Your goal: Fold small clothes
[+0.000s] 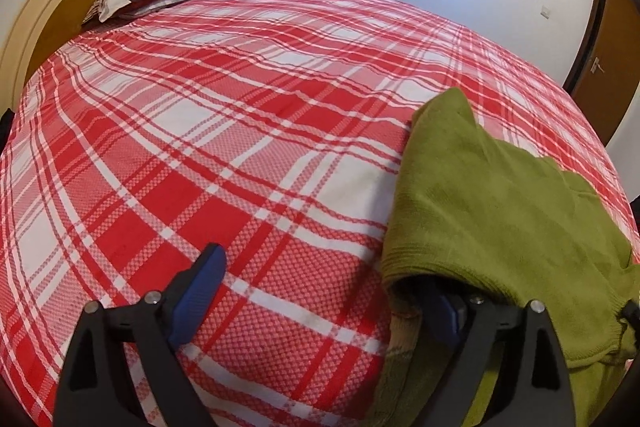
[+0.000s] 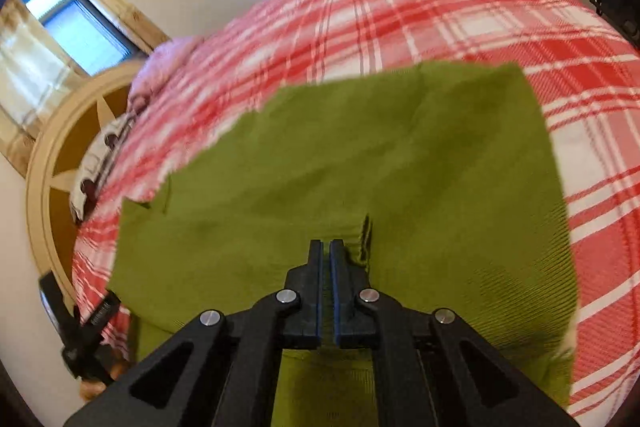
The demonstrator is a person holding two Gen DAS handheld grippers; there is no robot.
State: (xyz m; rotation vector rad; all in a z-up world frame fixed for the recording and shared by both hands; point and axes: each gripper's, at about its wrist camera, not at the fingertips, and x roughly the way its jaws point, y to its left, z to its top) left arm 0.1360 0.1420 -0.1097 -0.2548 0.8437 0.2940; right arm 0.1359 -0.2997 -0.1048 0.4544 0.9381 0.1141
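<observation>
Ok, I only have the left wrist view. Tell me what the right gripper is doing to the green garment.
Observer: The right gripper has its jaws shut on the green knit garment, on the part nearest that camera.
Operator: Describe the cloth beyond those jaws.
Observer: It spreads out broad over the red plaid bedspread, with a fairly straight far edge.
Operator: Check the fabric right at the grip.
Observer: It puckers there, and a small dark crease stands just right of the jaws.
</observation>
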